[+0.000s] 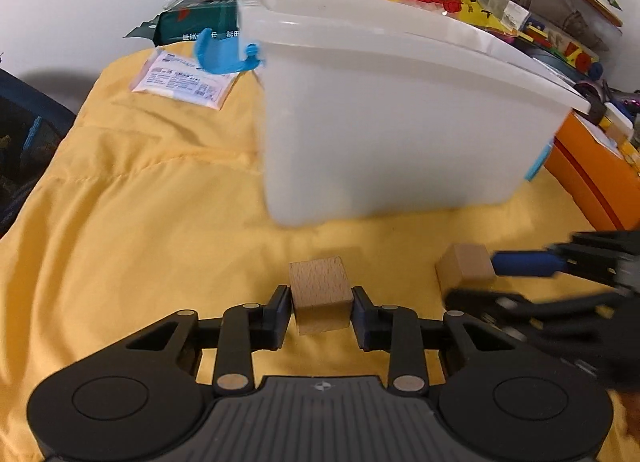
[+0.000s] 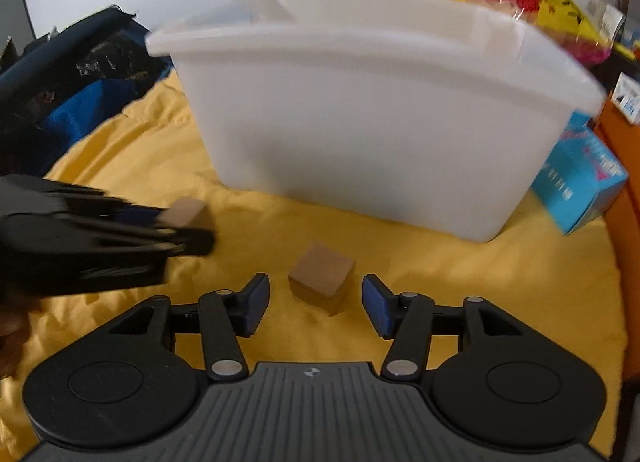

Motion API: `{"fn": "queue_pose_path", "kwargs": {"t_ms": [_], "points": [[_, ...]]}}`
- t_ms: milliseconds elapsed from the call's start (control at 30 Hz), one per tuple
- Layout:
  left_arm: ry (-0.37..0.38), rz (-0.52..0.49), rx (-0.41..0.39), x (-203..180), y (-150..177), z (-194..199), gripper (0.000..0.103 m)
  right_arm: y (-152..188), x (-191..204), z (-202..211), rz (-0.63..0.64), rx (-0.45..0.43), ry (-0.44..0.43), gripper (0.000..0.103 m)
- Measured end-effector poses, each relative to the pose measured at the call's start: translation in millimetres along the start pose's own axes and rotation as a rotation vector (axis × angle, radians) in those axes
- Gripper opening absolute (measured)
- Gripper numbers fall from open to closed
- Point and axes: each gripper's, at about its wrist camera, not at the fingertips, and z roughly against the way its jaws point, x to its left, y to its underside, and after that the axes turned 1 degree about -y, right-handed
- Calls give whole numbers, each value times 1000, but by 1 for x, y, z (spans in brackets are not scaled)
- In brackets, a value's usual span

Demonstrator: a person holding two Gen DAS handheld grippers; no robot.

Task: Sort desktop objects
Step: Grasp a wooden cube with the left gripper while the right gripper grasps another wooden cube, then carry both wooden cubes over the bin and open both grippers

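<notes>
Left gripper (image 1: 321, 304): jaws closed against the side faces of a wooden cube (image 1: 321, 294). Right gripper (image 2: 316, 304): jaws open, straddling a second cube (image 2: 322, 276) untouched. Both cubes sit on the yellow cloth (image 1: 140, 221), the white bin (image 1: 400, 133) at twelve o'clock. Judged light, rigid, smooth; hold opposite flat faces.

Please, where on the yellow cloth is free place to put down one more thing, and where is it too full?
Free: the wide yellow cloth left of the white bin, below the paper packet. Crowded: the strip before the bin, where the left claw meets one wooden cube and the right claw straddles the other cube. Behind the bin, clutter.
</notes>
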Motion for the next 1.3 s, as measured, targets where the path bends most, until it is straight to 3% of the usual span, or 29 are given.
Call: {"fn": "queue_pose_path", "kwargs": {"t_ms": [133, 200, 367, 600, 967, 1167, 1300], "points": [[9, -12, -17, -6, 5, 8, 36, 1, 4, -14, 9, -3, 15, 53], [15, -22, -19, -9, 7, 10, 36, 0, 5, -15, 37, -14, 19, 41], [30, -50, -57, -24, 6, 26, 36, -5, 3, -5, 63, 21, 21, 41], [13, -128, -166, -46, -11, 62, 36, -9, -4, 37, 90, -26, 24, 41], [26, -158, -339, -58, -87, 111, 36, -60, -14, 112, 187, -213, 51, 41], [9, -184, -352, -61, -128, 94, 36, -102, -29, 101, 140, -252, 76, 41], [7, -174, -289, -62, -148, 60, 36, -122, -48, 77, 42, -218, 54, 41]]}}
